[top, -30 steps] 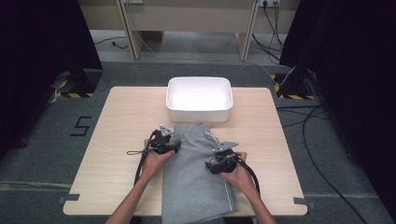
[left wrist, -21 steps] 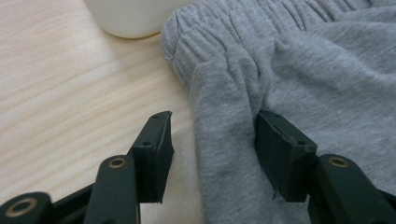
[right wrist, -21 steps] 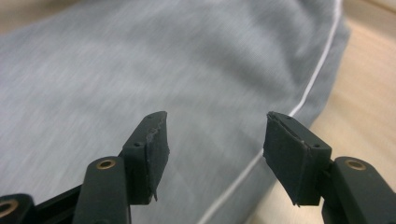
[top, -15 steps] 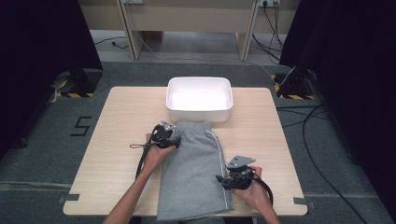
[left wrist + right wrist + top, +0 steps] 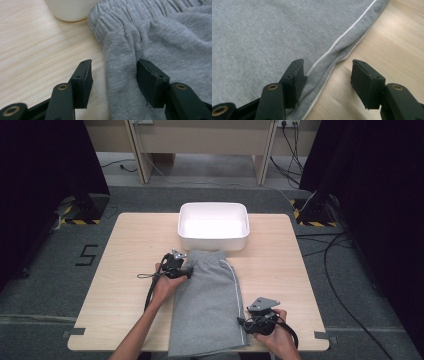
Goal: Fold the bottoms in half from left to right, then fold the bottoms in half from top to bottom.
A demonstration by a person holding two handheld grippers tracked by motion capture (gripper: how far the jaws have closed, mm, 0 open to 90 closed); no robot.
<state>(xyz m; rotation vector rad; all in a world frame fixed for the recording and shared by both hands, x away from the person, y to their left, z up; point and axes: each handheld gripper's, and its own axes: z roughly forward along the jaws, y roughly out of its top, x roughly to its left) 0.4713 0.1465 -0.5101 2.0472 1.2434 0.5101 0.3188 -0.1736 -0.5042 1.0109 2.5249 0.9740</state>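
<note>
Right now your biggest item is the counter (image 5: 135,250), light wood, w/ grey floor around it. On it lie the grey shorts (image 5: 207,305), folded lengthwise, running from just short of the white bin down to the near edge of the counter, approx. centred between left and right edges; the hem hangs at or just over that near edge. A white stripe (image 5: 235,290) runs down the shorts' right side. The elastic waistband (image 5: 130,15) sits at the far end, just beside the white bin (image 5: 213,226), which stands near the far edge of the counter, at its middle.

Your left gripper (image 5: 186,271) is at the shorts' left side, near the waistband. In the left gripper view its fingers (image 5: 83,80) are parted: one stands over bare counter, the other (image 5: 150,82) on the cloth, w/ a raised fold of fabric between them. They aren't pinching it, so nothing grasped.

Your right gripper (image 5: 245,322) is at the shorts' right side, close to the near edge of the counter. Its fingers (image 5: 295,81) have just been closing a bit but stand apart; one is over the cloth by the stripe, the other (image 5: 365,82) over bare wood. The striped edge lies between them, not squeezed.
</note>
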